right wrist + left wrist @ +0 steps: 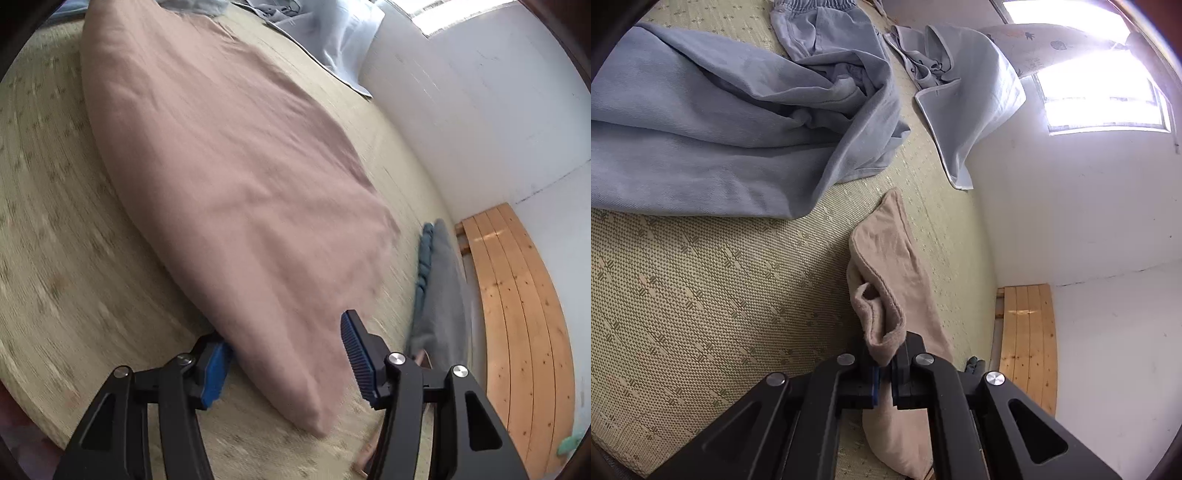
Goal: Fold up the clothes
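Note:
A beige garment [886, 266] lies on the woven mat [701, 295], and my left gripper [884, 363] is shut on a bunched edge of it. In the right wrist view the same beige garment [229, 166] spreads flat and wide over the mat [74, 258]. My right gripper [284, 332] stands open astride its near corner. The left blue pad [216, 369] sits at the cloth's edge, and the right pad [356, 350] is clear of the fabric. That view is blurred by motion.
A large crumpled blue-grey garment [701, 129] lies at the upper left and a lighter blue one [967, 81] by the wall. Grey and teal folded cloth [439, 288] sits at the mat's right edge. Wooden slats [517, 314] and a white wall [461, 110] bound the right side.

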Action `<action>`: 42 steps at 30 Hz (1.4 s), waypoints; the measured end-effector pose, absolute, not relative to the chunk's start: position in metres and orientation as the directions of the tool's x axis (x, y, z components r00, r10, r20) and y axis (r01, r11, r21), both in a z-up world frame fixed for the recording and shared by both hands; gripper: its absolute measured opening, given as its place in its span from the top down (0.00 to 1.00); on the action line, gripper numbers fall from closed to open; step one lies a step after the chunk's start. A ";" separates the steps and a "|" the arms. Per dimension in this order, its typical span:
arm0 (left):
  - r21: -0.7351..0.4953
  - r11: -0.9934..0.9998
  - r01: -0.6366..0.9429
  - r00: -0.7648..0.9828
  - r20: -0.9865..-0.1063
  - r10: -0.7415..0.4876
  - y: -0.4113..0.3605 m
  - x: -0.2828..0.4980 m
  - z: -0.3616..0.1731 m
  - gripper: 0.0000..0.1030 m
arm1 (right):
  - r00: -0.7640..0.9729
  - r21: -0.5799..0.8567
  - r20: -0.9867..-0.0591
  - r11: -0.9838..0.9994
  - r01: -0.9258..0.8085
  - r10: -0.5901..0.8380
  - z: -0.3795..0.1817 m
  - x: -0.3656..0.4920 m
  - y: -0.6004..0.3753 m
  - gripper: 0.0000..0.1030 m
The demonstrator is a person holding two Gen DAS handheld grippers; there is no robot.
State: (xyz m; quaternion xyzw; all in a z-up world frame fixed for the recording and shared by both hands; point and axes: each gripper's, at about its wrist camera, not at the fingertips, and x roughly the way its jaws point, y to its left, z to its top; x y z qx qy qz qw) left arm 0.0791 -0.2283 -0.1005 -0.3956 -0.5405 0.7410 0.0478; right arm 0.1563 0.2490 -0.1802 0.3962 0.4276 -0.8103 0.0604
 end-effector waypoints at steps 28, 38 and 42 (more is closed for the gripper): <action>-0.809 -0.458 0.369 -0.684 -0.570 0.455 -0.221 0.076 -0.092 0.98 | -0.718 -0.672 -0.666 -0.580 0.460 0.202 -0.178 0.161 0.271 0.95; -0.821 -0.481 0.308 -0.733 -0.527 0.430 -0.219 0.084 -0.057 0.98 | -0.816 -0.677 -0.556 -0.656 0.334 0.157 -0.092 0.149 0.274 0.99; -0.835 -0.486 0.260 -0.776 -0.480 0.410 -0.222 0.097 -0.028 0.98 | -0.866 -0.676 -0.481 -0.686 0.268 0.137 -0.045 0.143 0.276 0.99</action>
